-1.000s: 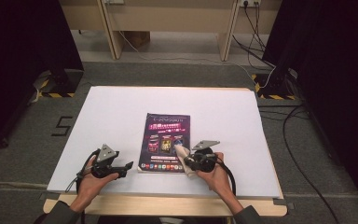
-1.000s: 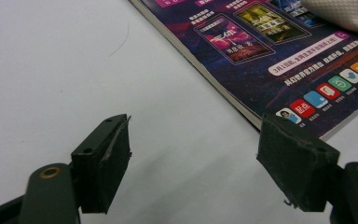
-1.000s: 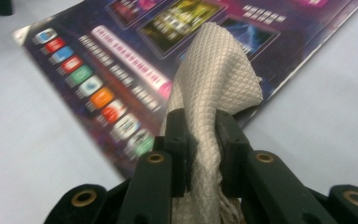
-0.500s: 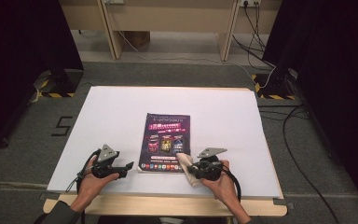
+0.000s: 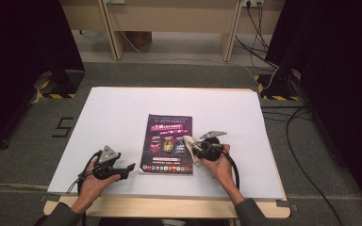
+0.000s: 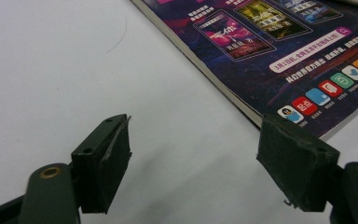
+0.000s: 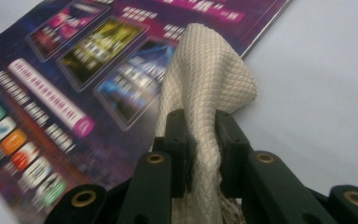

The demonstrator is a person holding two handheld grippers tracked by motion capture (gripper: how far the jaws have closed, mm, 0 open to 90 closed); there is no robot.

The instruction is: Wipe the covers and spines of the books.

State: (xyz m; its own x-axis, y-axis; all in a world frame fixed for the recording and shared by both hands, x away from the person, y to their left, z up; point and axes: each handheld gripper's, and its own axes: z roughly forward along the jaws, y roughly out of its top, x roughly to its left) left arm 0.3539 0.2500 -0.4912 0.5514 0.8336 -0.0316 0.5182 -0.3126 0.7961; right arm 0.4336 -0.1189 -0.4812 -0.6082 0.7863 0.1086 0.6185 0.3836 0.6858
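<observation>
A cream cloth [image 7: 205, 79] is pinched between the jaws of the right gripper [image 5: 194, 147], and its free end is bunched and pushed forward, away from the hand. It is pressed on the right part of the magazine [image 5: 167, 143], near that edge, about halfway along the cover. The magazine lies flat on the white table [image 5: 122, 108], with its long axis running away from the person and its title end on the far side.

Against the earlier frames, the cloth and the right gripper have been shifted: half a second ago they were at the near right corner of the magazine, and they are now farther up its right side. The left gripper [image 5: 128, 167] has been kept in place, jaws spread and empty, to the left of the magazine's near corner.

In the right gripper view the cloth's waffle weave is made out. In the left gripper view the magazine's [image 6: 284, 51] spine edge and a row of coloured icons are seen beyond the parted jaws.
</observation>
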